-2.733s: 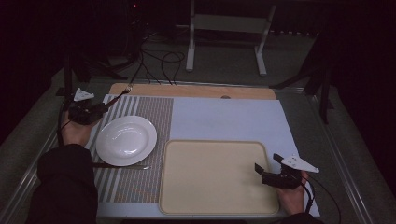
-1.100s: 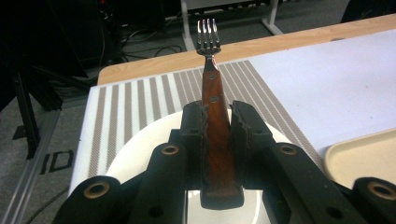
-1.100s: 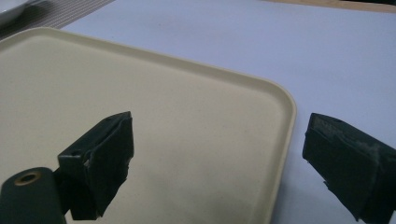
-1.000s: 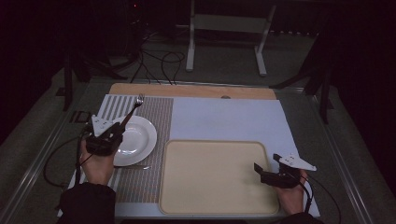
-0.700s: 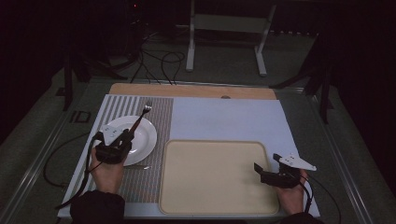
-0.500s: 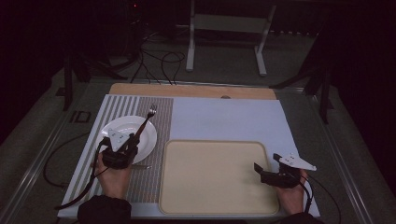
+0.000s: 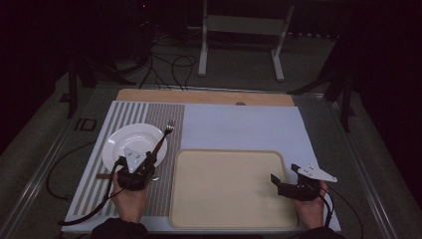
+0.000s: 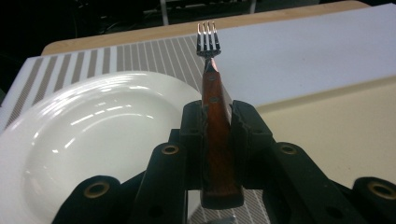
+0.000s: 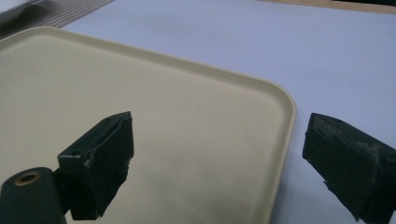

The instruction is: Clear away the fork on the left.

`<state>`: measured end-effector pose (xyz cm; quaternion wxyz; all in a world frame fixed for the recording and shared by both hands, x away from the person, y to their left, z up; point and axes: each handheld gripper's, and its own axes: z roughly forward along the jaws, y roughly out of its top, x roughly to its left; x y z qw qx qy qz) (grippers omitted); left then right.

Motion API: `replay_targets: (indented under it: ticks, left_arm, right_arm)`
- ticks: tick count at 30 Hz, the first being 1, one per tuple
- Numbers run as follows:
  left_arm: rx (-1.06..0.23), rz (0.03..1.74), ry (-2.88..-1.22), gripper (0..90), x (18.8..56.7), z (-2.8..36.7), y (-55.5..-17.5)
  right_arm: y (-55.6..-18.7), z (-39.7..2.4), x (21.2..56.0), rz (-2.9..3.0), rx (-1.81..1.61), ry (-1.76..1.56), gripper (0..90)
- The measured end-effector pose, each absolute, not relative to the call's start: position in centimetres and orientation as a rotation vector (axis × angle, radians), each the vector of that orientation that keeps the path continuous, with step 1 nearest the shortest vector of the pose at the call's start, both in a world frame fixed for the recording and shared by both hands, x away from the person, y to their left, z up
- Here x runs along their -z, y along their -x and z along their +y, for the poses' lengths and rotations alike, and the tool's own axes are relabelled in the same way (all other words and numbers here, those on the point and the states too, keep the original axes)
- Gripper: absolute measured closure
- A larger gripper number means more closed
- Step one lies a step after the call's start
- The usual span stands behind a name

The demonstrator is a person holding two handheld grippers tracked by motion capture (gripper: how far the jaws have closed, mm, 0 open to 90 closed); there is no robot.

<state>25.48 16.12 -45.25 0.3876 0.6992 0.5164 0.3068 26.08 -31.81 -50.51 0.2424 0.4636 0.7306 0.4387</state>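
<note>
Here, wood-handled fork (image 8: 215,105), steel tines, gripper-clamped

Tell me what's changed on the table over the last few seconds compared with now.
The left hand-held gripper, shut on the fork, has travelled from the far left corner of the striped mat toward the person and rightward. It now sits at the plate's near right edge, tines pointing away from the person. The right hand-held gripper stayed open at the tray's right edge; plate and tray have not moved.
</note>
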Motion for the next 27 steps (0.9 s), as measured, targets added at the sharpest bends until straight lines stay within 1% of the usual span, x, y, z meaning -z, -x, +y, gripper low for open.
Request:
replay_targets:
  ticks: [27]
  left_arm:
    - [-0.721, 1.311, -1.823, 75.9, 47.7, 12.9, -22.4]
  right_arm:
    - [-26.1, -31.7, 50.6, 2.006, -1.198, -1.268, 8.7]
